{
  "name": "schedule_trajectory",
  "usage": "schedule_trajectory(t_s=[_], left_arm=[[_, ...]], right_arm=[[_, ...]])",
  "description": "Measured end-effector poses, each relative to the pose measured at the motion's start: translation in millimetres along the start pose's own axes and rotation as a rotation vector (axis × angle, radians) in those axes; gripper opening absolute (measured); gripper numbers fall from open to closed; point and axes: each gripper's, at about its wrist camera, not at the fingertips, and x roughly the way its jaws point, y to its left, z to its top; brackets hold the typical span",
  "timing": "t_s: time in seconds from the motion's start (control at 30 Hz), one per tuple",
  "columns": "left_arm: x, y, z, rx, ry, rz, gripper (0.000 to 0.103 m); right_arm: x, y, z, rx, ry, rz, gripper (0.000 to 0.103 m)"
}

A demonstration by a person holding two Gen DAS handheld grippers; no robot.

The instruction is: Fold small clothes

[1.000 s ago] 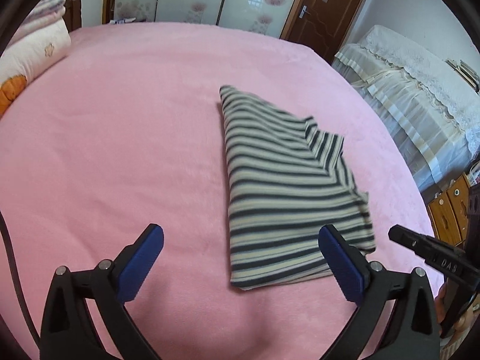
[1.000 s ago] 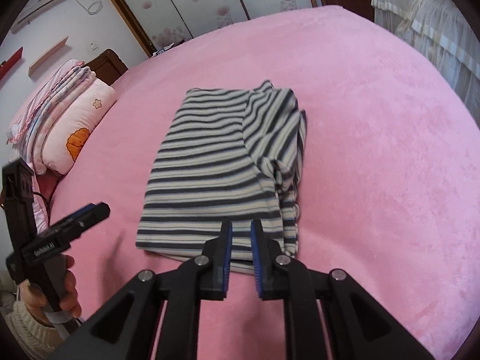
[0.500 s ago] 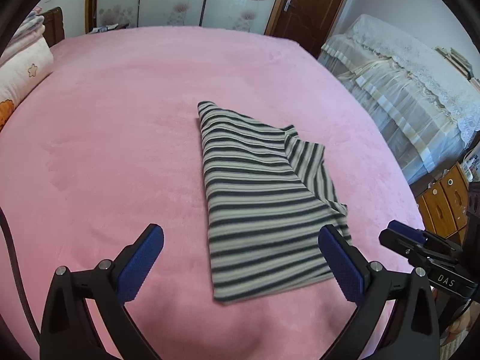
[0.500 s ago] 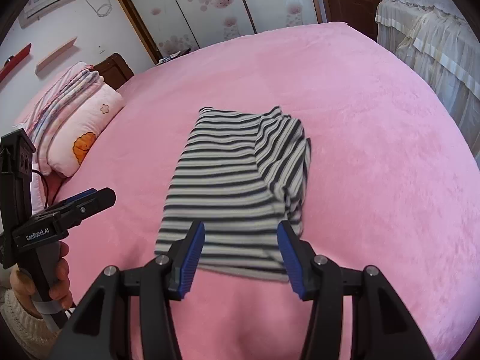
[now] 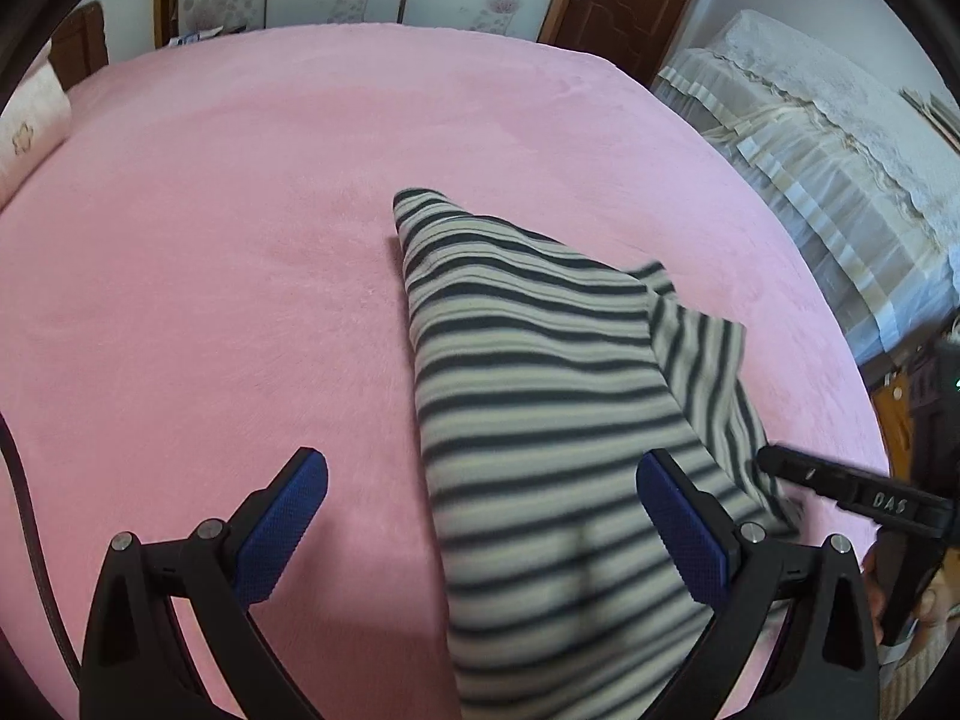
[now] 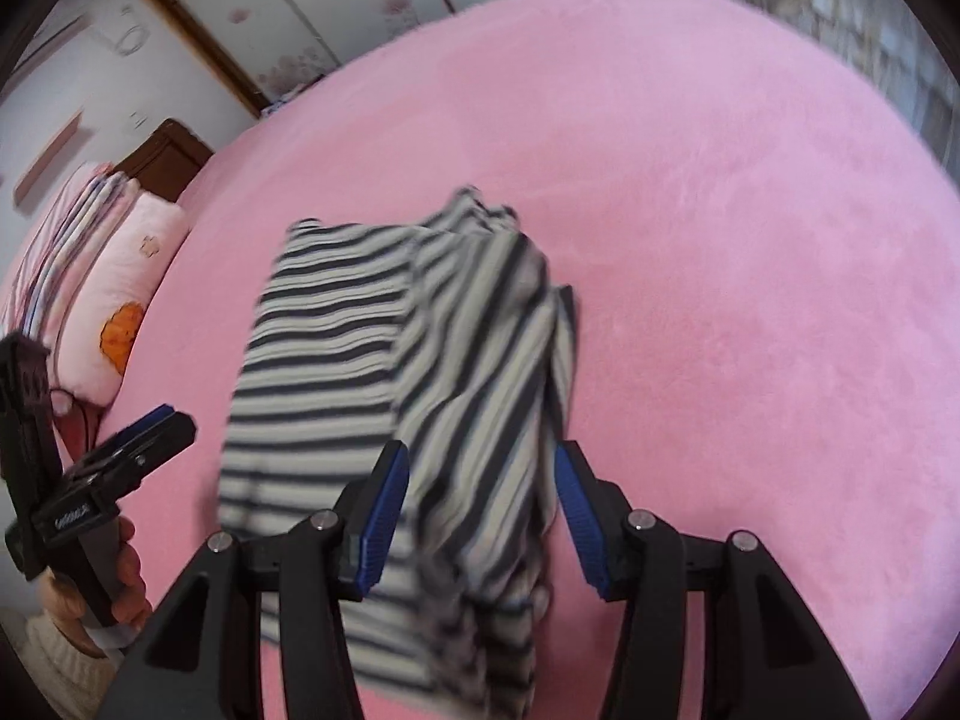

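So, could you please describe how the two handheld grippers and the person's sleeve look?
Both the left gripper and the right gripper have black angular frames with silver screws and blue textured pads. White lettering marks each gripper's side. A dark cable runs beside the left one. The sleeve is cream ribbed knit.

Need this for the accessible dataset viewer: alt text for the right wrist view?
A folded striped garment lies on a pink bedspread, its near edge between the open blue fingers of the right gripper. The left gripper is at left, held in a hand; pillows lie beyond.
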Motion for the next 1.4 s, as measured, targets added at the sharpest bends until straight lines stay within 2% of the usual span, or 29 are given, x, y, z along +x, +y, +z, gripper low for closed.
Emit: schedule_trajectory(t_s=[0.13,0.23,0.47,0.67,0.73,0.8,0.83,0.9,0.93,0.97,1.0,1.03,1.07,1.17,1.4], left_arm=[[26.3,7.7,5.7,-0.045,0.022,-0.032,0.102],[44.9,10.5,5.2,-0.055,0.043,-0.017,0.101],[63.7,16.9,-4.3,-0.072,0.056,-0.019,0.101],[71.4,24.1,-6.4,-0.080,0.049,-0.033,0.101],[74.6,24.1,-7.8,-0.086,0.051,-0.036,0.101],[76.3,25.6,-8.8,-0.093,0.052,-0.051,0.095],[77.3,26.1,-8.8,-0.098,0.056,-0.064,0.087],[79.4,25.4,-7.2,-0.104,0.063,-0.099,0.068],[79.9,24.1,-6.1,-0.101,0.067,-0.120,0.051],[79.7,20.4,-4.7,-0.096,0.069,-0.121,0.044],[77.8,16.4,-4.0,-0.080,0.054,-0.094,0.041],[76.3,13.7,-3.7,-0.065,0.046,-0.083,0.030],[73.7,9.1,-3.7,-0.041,0.035,-0.066,0.025],[61.4,0.2,-2.8,-0.012,0.003,-0.042,0.023],[14.9,-6.9,-1.8,0.015,-0.070,-0.062,0.023]], right_arm=[[26.5,-13.5,4.8,0.052,0.037,0.035,0.051],[36.7,-17.2,5.6,0.060,0.039,0.058,0.052],[27.7,-21.5,3.0,0.060,0.002,0.047,0.057],[25.7,-31.6,1.7,0.090,0.011,0.059,0.060],[30.8,-32.4,3.1,0.095,0.021,0.062,0.065],[39.0,-31.3,4.8,0.097,0.032,0.084,0.074],[41.3,-29.6,6.2,0.093,0.032,0.088,0.076],[49.3,-20.4,8.0,0.071,0.034,0.110,0.076],[53.6,-14.4,9.3,0.057,0.041,0.121,0.076],[58.0,-6.9,10.5,0.036,0.045,0.125,0.075],[61.8,0.4,11.4,0.012,0.052,0.127,0.070],[65.6,11.0,11.7,-0.025,0.058,0.122,0.055],[67.2,17.5,11.5,-0.053,0.058,0.103,0.046],[59.5,34.0,8.4,-0.119,0.023,0.048,0.033],[25.1,51.6,0.6,-0.126,-0.058,0.041,0.028]])
